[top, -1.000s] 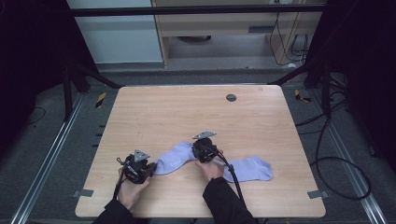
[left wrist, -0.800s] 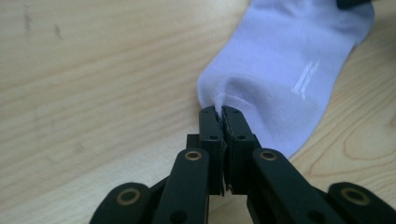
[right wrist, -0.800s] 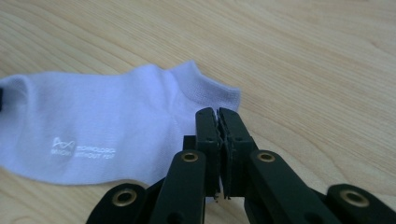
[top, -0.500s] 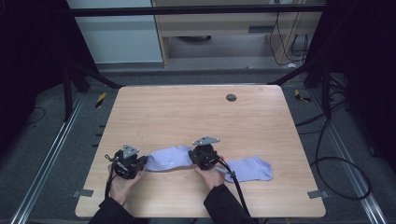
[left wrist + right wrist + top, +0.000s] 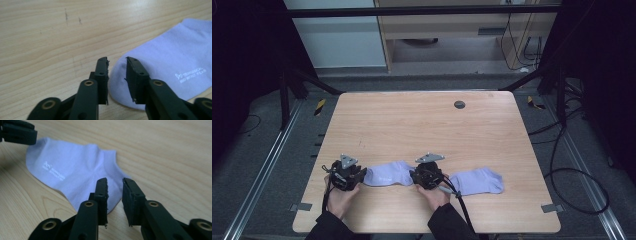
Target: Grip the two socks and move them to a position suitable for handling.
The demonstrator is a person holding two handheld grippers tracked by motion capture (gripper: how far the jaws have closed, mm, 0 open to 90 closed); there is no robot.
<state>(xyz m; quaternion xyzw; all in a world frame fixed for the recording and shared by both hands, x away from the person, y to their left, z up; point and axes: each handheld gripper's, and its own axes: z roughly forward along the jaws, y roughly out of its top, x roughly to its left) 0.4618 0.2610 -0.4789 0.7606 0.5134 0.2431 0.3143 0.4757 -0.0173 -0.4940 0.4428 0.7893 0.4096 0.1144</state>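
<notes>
**Two grippers at one sock, jaws parted**

High view: wooden table (image 5: 422, 125), two pale lilac socks lying flat in a row along the near edge. Left sock (image 5: 387, 174) between the two grippers, long axis running left to right across the table; right sock (image 5: 477, 181) just beyond the right gripper (image 5: 428, 175), same left-to-right lie. Left gripper (image 5: 347, 176) held low at the left sock's outer end, a hand (image 5: 339, 197) behind it; the other hand (image 5: 434, 196) behind the right gripper.

Left gripper view: jaws parted by a narrow gap, nothing clamped. Rounded end of the left sock (image 5: 170, 67) sitting in and under that gap, the right-hand jaw over the fabric, the left-hand jaw at its edge above bare wood. White printed lettering on the sock farther off.

Right gripper view: jaws likewise slightly apart, holding nothing, poised over the sock's (image 5: 75, 177) near end. Left-hand jaw over fabric, right-hand jaw over wood just past the edge. Sock stretching away toward the upper left, where the left gripper (image 5: 17, 132) sits at its far end. Contact with the cloth: cannot tell.
</notes>
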